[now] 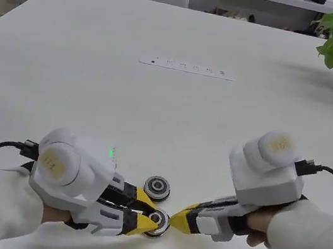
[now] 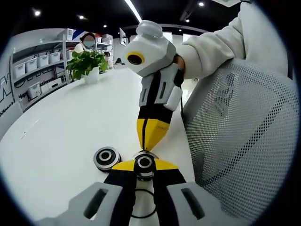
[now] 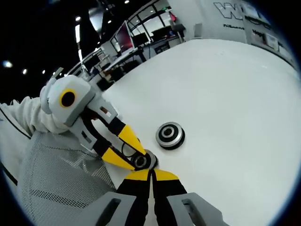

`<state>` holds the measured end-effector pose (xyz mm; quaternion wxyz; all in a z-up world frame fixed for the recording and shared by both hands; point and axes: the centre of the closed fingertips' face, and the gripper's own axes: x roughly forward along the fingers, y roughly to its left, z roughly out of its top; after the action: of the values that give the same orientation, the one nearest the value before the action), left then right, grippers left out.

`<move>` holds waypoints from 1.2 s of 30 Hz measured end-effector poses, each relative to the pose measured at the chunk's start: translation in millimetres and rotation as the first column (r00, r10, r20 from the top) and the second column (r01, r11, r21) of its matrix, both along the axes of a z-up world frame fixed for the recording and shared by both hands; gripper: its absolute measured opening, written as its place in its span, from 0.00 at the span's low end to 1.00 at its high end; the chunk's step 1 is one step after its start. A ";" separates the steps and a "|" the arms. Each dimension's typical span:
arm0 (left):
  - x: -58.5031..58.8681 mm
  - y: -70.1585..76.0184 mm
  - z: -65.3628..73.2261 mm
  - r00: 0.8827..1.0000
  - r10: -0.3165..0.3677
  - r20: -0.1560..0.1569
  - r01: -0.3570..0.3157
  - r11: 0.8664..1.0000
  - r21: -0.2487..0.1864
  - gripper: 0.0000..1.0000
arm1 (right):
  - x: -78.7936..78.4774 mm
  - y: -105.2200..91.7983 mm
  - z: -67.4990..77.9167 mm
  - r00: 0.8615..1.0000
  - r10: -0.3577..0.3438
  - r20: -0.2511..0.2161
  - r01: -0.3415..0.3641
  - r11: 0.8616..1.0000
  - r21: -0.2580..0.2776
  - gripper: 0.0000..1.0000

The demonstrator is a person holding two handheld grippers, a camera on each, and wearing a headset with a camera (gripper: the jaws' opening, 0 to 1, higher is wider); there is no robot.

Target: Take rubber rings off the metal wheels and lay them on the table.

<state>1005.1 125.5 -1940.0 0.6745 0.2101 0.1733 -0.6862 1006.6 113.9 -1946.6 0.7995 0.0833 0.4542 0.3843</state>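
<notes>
With the fingers of your left gripper (image 2: 144, 167) clamped on the metal wheel (image 2: 144, 161) between them and those of your right gripper (image 3: 150, 172) pressed together at its rim, a shallow bite may slip off the rubber ring (image 2: 144, 175) or jerk the wheel loose.

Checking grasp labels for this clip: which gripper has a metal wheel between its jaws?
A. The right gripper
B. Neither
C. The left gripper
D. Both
C: the left gripper has its yellow jaws either side of the wheel, while the right gripper has its jaws shut together, tips at that wheel's edge.
</notes>
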 end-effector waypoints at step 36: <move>1.2 -0.9 0.4 1.000 -0.005 0.004 0.005 1.000 -0.001 0.07 | -2.3 12.3 9.8 1.000 0.019 0.022 -0.019 0.999 0.045 0.00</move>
<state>1006.3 124.7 -1939.5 0.6734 0.2118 0.1711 -0.6873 1004.3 126.3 -1936.8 0.7985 0.0930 0.4374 0.4029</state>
